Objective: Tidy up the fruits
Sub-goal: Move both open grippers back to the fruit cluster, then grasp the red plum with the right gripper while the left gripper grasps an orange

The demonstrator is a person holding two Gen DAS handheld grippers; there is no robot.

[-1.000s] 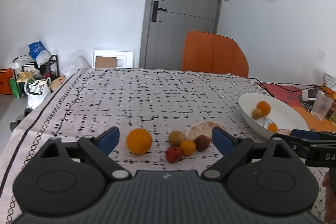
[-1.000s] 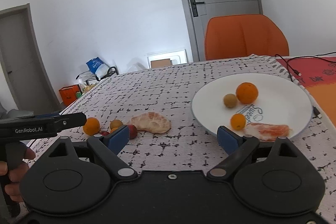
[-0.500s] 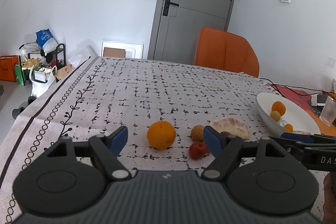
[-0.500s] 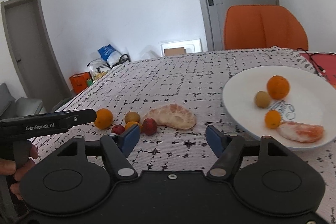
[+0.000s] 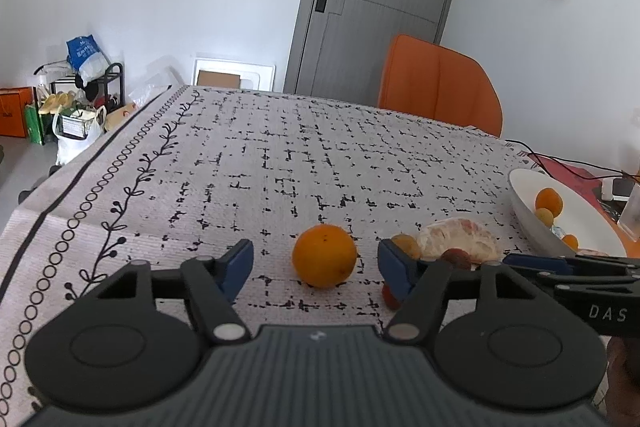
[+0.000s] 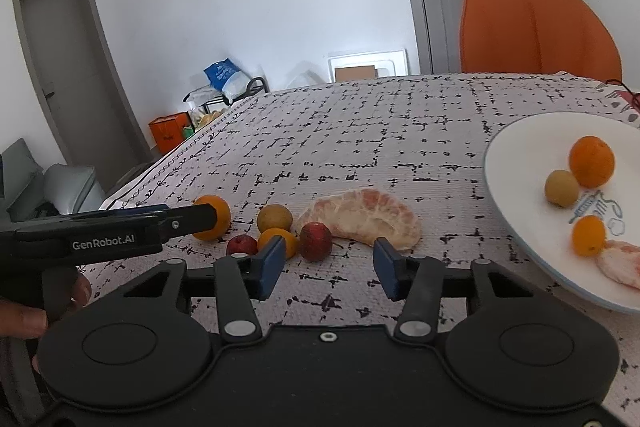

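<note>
Fruits (image 6: 320,227) cluster fully in the right view only; both grippers' jaws, just closing, stand spread, empty.

White walls all round me, daylight bright and even. Grey door (image 5: 380,7) with black handle straight ahead, orange chair (image 5: 440,87) pushed up to the far table edge. Second grey door (image 6: 68,75) on the left wall. Black rack (image 5: 80,87) stuffed with bags in the corner, orange box (image 5: 16,111) on the pale floor beside it.
</note>
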